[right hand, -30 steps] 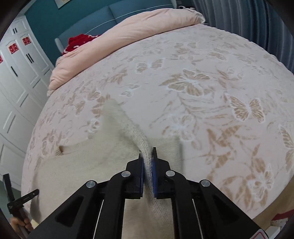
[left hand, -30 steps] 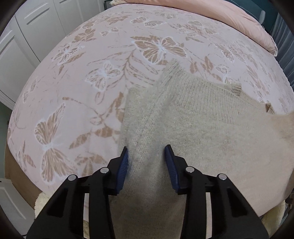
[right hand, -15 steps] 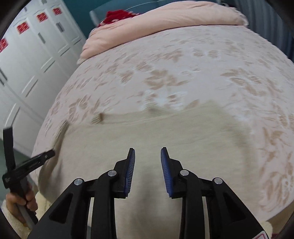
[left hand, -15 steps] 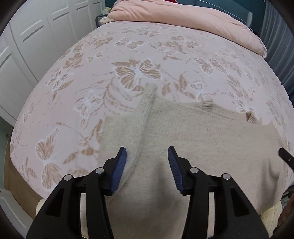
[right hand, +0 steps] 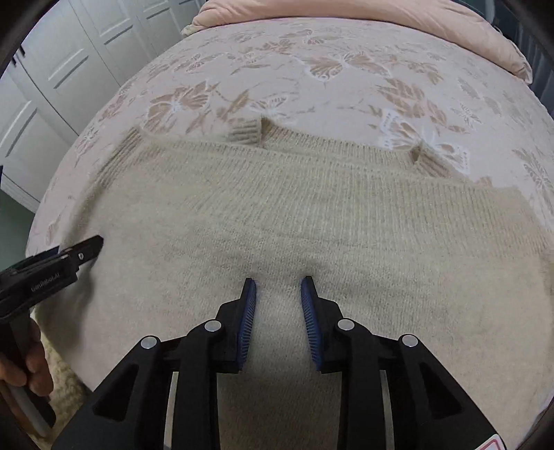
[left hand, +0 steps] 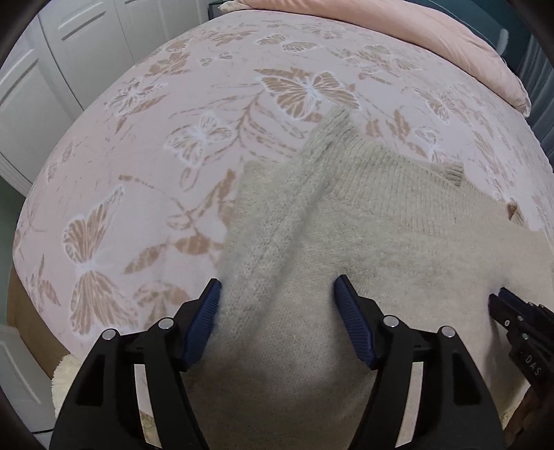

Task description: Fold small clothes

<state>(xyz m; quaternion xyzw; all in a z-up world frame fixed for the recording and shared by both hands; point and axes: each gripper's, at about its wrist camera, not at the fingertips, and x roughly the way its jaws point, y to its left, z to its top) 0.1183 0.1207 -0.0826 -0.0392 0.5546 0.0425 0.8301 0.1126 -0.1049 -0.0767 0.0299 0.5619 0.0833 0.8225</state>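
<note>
A beige knitted sweater (left hand: pixel 381 235) lies flat near the front edge of the bed, one sleeve (left hand: pixel 304 194) folded diagonally over its body. My left gripper (left hand: pixel 277 285) hovers over that sleeve's lower part. Its jaws are opening and straddle the knit without pressing on it. My right gripper (right hand: pixel 278 282) is open just above the middle of the sweater (right hand: pixel 311 207), with nothing pinched between its pads. Each gripper shows in the other's view: the right gripper (left hand: pixel 498 301) at the right edge, the left gripper (right hand: pixel 86 245) at the left edge.
The bed (left hand: pixel 155 138) has a pink butterfly-print cover, with a rolled pink duvet (left hand: pixel 432 31) at its far end. White wardrobe doors (left hand: pixel 52 69) stand to the left. A cream fluffy rug (left hand: pixel 65 377) lies beside the bed. A person's hand (right hand: pixel 31 363) holds the left gripper's handle.
My right gripper let go of the sleeve it was pinching, opened and swung across to the sweater's middle. My left gripper's jaws have spread wider over the folded sleeve.
</note>
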